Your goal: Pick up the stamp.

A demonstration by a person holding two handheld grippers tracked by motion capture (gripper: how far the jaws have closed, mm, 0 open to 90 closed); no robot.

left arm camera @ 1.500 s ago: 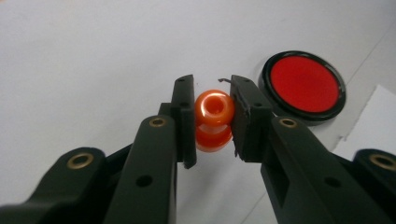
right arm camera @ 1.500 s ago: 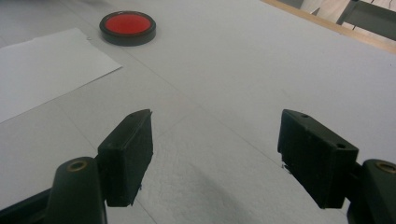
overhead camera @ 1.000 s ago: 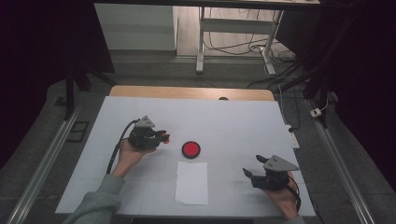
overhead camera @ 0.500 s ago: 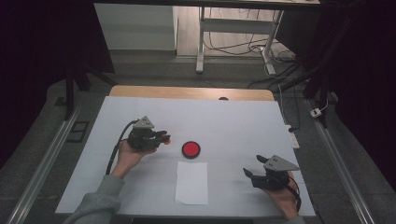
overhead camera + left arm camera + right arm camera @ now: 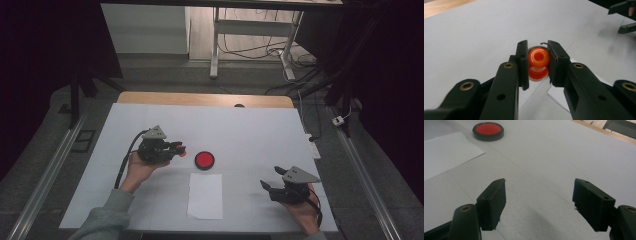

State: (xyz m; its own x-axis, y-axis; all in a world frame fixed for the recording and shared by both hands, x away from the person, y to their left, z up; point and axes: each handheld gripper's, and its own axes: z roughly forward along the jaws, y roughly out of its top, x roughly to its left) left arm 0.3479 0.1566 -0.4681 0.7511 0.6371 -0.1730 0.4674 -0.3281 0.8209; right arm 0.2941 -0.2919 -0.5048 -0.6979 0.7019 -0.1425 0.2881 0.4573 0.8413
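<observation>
Not much has changed since a second ago – the left gripper (image 5: 176,149) sits slightly farther up the white table (image 5: 250,130) and a bit closer to the red disc (image 5: 204,160), while the right gripper (image 5: 272,179) hasn't budged. The left one is clamped on a small orange ring-shaped piece (image 5: 538,57), pinched between both pads and held off the table, just left of the disc in the high view. The right gripper's pads (image 5: 494,202) stand wide apart with nothing between them, near the table's front right. Count – two grippers, one orange piece, one black-rimmed red disc, one sheet of white paper (image 5: 205,196) just in front of the disc.
</observation>
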